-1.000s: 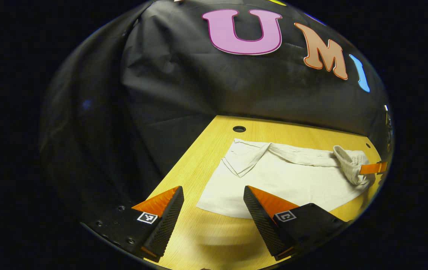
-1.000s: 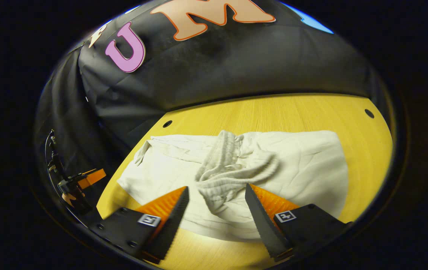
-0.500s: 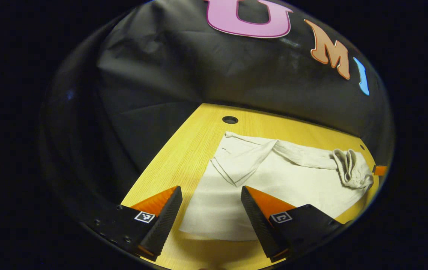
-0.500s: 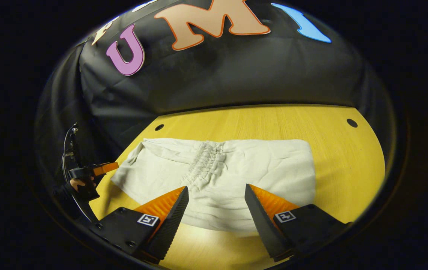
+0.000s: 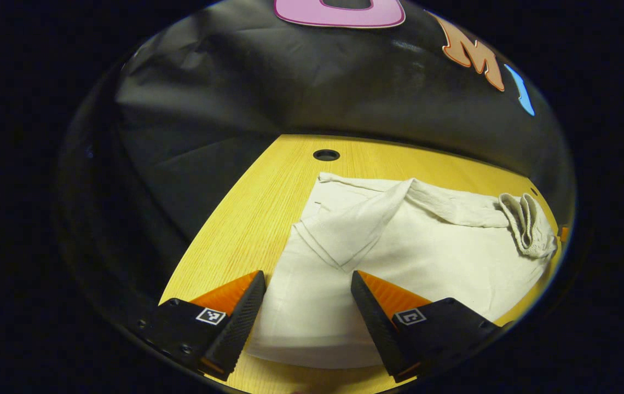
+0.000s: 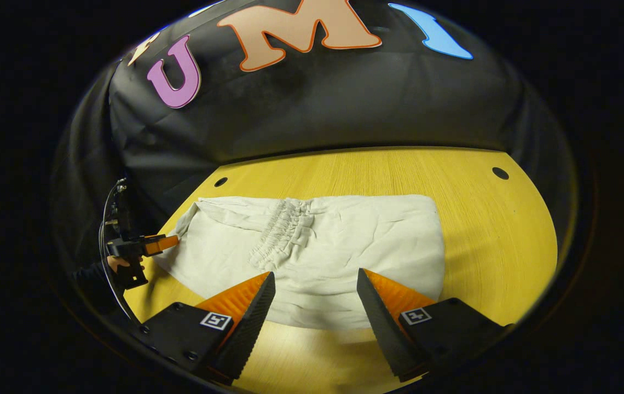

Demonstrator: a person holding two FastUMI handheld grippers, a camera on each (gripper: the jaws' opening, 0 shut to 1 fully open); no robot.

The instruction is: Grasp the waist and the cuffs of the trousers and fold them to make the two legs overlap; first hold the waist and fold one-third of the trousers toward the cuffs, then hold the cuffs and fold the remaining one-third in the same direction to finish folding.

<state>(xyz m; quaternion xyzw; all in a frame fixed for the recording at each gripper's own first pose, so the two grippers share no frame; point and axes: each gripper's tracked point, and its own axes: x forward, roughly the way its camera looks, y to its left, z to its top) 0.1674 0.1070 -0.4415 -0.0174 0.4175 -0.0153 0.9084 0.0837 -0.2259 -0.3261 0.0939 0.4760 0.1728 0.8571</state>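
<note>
The cream trousers (image 6: 312, 249) lie on the yellow wooden table (image 6: 498, 230), with the gathered elastic waist (image 6: 282, 232) folded over onto the legs. In the left gripper view the trousers (image 5: 427, 257) spread ahead, a cuff corner (image 5: 345, 230) turned over near me and the bunched waist (image 5: 528, 224) at the far right. My left gripper (image 5: 306, 284) is open, its fingers astride the near cuff edge of the cloth. My right gripper (image 6: 315, 287) is open just above the near edge of the folded part. The left gripper (image 6: 150, 244), held by a hand, shows at the cloth's left end.
Round holes sit in the table (image 5: 326, 155), (image 6: 500, 173), (image 6: 220, 181). Black cloth walls close the booth behind and to the left. Bare tabletop lies to the right of the trousers in the right gripper view.
My right gripper let the waist drop flat onto the legs and drew back. My left gripper moved forward until its fingers reached the cuff end.
</note>
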